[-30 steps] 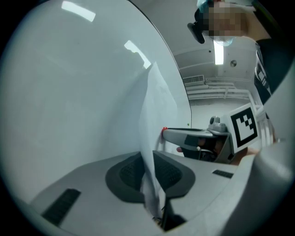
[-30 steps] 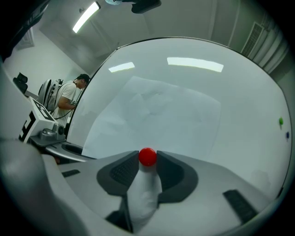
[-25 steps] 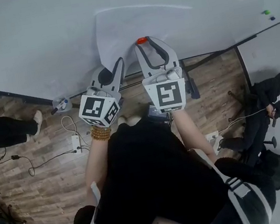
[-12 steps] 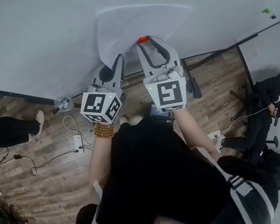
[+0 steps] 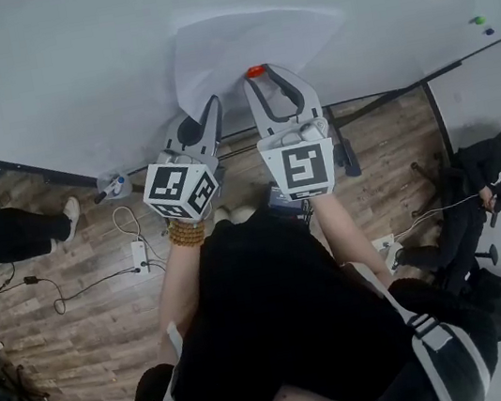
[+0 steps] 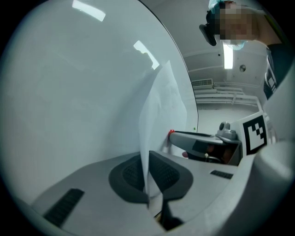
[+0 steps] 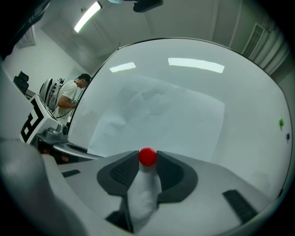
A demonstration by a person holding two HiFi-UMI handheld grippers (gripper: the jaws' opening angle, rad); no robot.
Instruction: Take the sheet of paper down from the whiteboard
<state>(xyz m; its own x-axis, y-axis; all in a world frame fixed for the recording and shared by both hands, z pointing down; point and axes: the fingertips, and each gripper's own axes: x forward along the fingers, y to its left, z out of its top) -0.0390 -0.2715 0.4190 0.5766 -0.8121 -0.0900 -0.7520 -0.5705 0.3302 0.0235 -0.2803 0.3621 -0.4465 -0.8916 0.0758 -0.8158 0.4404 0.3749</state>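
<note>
While the left gripper (image 6: 148, 177) pinches the sheet of paper (image 5: 248, 43) tight and the right gripper (image 7: 147, 162) clamps the red magnet (image 7: 147, 156) on the whiteboard (image 5: 46, 58), tugging before the magnet lifts could tear the sheet.

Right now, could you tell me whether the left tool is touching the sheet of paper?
Touching. The left gripper view shows the left tool shut on the sheet of paper, pads pressing both sides.
</note>
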